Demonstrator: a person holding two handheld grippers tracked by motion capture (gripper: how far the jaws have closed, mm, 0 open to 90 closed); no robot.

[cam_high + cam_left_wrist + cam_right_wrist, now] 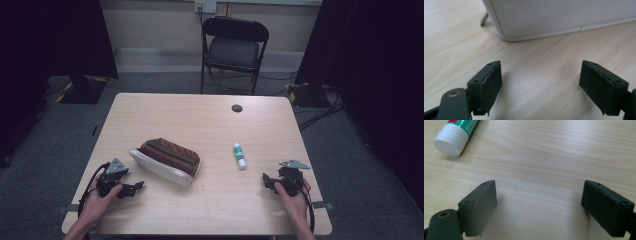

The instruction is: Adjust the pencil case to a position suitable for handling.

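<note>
Both of my hand-held grippers were sitting low on the desk (210, 125) with nothing in them. My left hand-held gripper (134, 187) had its jaws well apart over bare wood, and my right hand-held gripper (268, 181) was spread wide too, also empty.

The thing I was closest to was the pencil case (167, 160), a soft pouch with a white ribbed underside and a brown quilted top, lying just ahead of the left gripper and tilted on its side. From the left gripper view its white fabric wall (559, 17) was right there, with what looked like a zip pull (484, 19) poking out at the corner. My guess was it'd be light and squishy, so it would sag and slide on the smooth wood if I pinched the middle. Better bet seemed to be the piped edge or that pull, where there's something firmer to bite.

To the right of the pencil case lay a glue stick (240, 155), white cap toward me, well apart from it and near my right gripper. Hard, round, light plastic, so probably prone to rolling; I'd have taken it across the barrel.

Past the pencil case the desk only had a dark cable hole (237, 108), and beyond that a folding chair (233, 50). Nothing blocked either reach.
</note>
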